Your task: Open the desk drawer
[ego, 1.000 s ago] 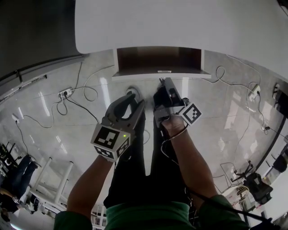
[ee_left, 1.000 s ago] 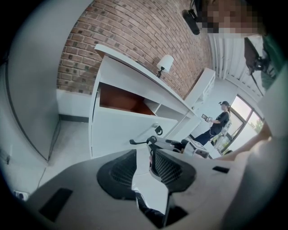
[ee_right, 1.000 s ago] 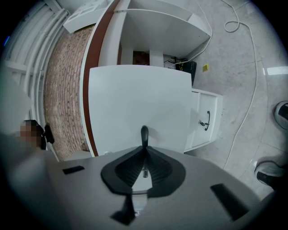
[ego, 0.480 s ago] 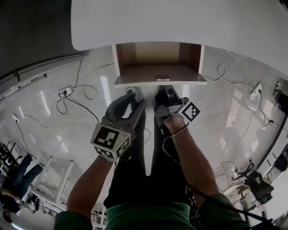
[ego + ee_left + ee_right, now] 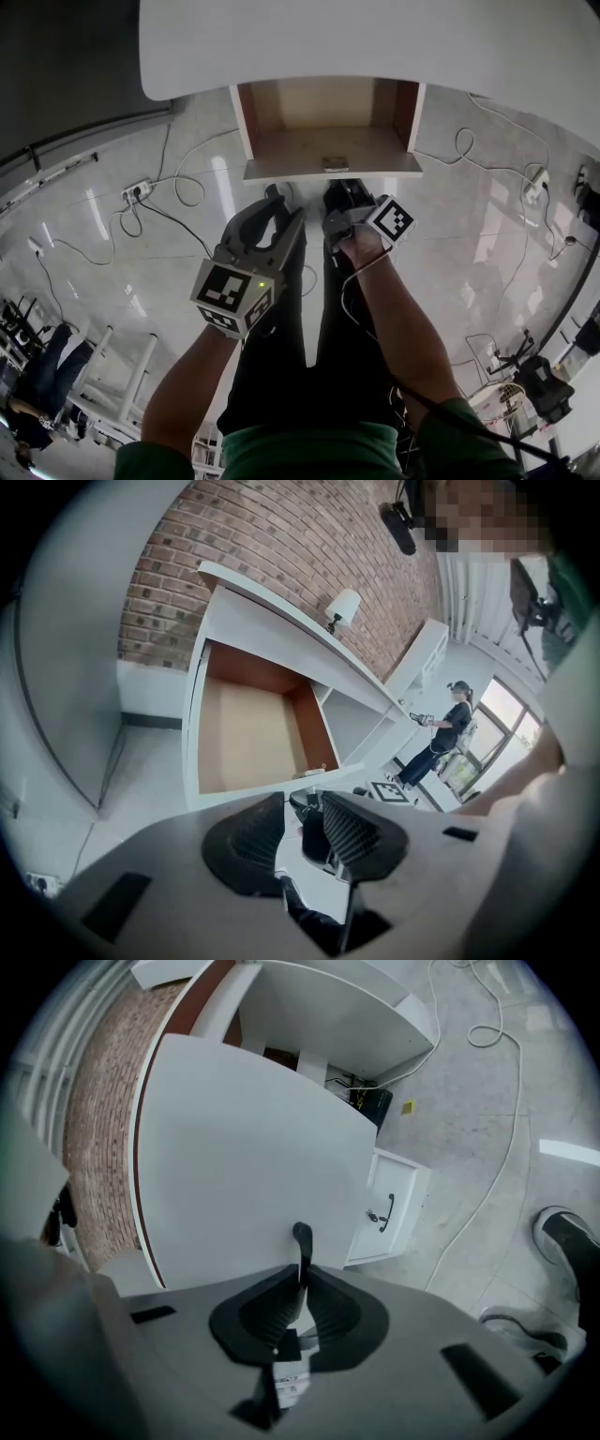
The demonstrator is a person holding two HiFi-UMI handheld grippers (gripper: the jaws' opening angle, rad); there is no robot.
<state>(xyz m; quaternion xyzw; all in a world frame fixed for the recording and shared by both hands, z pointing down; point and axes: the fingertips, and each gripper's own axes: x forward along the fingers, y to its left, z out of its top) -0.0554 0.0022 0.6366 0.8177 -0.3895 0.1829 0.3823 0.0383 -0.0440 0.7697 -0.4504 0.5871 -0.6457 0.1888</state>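
Note:
Under the white desk top (image 5: 375, 47), the wooden drawer (image 5: 323, 141) stands pulled out toward me, and nothing shows inside it. My right gripper (image 5: 342, 192) sits at the middle of the drawer's white front edge. In the right gripper view the thin black handle (image 5: 301, 1241) on the white drawer front (image 5: 244, 1166) runs between the tips of the right gripper (image 5: 302, 1288). Its jaws are opening but still pinch the handle. My left gripper (image 5: 278, 208) hangs open below the drawer's left half, holding nothing. In the left gripper view the drawer (image 5: 248, 733) lies beyond the left gripper (image 5: 303, 822).
Cables (image 5: 187, 192) and a power strip (image 5: 138, 194) lie on the glossy tiled floor. A small white cabinet (image 5: 394, 1213) with a black handle stands under the desk. My legs (image 5: 281, 356) are below both grippers. A person (image 5: 441, 733) stands far off by a window.
The drawer has slid further out from under the desk toward me. My right gripper came back and down with the handle. The left gripper has stayed in place.

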